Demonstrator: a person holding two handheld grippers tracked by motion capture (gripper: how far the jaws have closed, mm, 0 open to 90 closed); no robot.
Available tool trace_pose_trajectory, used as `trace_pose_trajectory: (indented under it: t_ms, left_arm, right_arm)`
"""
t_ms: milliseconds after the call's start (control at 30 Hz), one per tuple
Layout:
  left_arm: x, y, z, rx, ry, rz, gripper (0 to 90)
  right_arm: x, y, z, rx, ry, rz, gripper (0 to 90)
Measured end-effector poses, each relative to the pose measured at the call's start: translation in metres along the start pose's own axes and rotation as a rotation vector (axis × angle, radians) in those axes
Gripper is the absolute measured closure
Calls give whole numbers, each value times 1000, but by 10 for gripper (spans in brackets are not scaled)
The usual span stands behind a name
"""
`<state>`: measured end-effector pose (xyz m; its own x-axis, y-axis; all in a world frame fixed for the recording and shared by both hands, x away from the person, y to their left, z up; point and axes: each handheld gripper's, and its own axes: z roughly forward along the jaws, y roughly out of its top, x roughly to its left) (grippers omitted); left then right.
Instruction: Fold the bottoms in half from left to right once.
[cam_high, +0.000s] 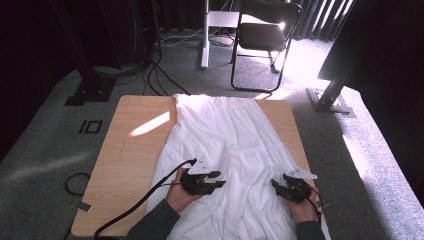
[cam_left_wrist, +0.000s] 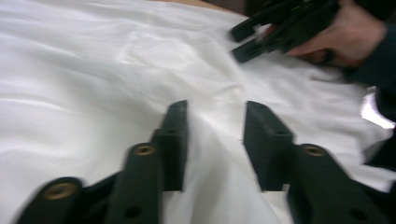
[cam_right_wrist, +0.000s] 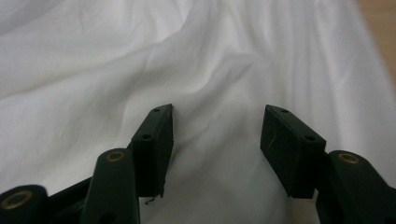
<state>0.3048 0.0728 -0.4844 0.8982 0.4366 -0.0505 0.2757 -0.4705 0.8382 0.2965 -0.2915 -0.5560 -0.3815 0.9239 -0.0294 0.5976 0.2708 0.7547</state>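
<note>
Over the wooden table (cam_high: 125, 150), high view: white garment (cam_high: 225, 135) spread flat down the middle; my left gripper (cam_high: 220, 180) & right gripper (cam_high: 276, 186) sit on its near part, well apart. Left gripper view: my jaws partway apart, cloth ridge between, not pinched; right gripper (cam_left_wrist: 243, 42) beyond. Right gripper view: jaws wide, just above wrinkled garment (cam_right_wrist: 140, 56), holding nothing.

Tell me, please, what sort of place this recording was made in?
Probably a lab or studio set up for recording: a wooden table on grey carpet, black stand legs with loose cables, and a folding chair behind.
</note>
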Motion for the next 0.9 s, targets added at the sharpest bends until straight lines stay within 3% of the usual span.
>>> trace_pose_trajectory:
  t_ms: [100,133,167,200,233,267,400,467,533,600,800,833,900]
  left_arm:
    - [6,-1,-21,5,112,34,515]
    - [6,-1,-21,5,112,34,515]
    - [14,-6,-35,18,186,32,514]
    - [19,-10,-42,23,211,24,512]
    - [19,-10,-42,23,211,24,512]
    - [26,-20,-54,34,281,7,507]
    - [37,-48,-64,95,365,-39,506]
    - [38,-60,-62,128,362,-53,506]
    - [37,-65,-60,134,354,-58,506]
    - [32,-73,-52,143,329,-57,502]
    - [26,-76,-45,137,334,-48,496]
    - [26,-75,-46,137,343,-47,490]
    - [28,-75,-52,128,374,-47,478]
  right_arm:
    - [14,15,-18,-71,30,8,501]
    - [14,15,-18,-71,30,8,501]
    - [29,27,-27,-105,85,-1,522]
    - [38,33,-30,-116,123,-14,530]
    - [48,39,-31,-116,143,-31,546]
    - [58,45,-31,-112,155,-48,546]
    - [96,68,-20,-98,248,-96,483]
    - [111,80,-11,-98,257,-115,457]
    - [117,86,-7,-98,259,-116,438]
    - [134,104,5,-91,263,-123,377]
    - [154,121,30,-57,228,-96,265]
    - [159,122,41,-28,207,-79,203]
    - [162,118,50,36,178,-87,163]
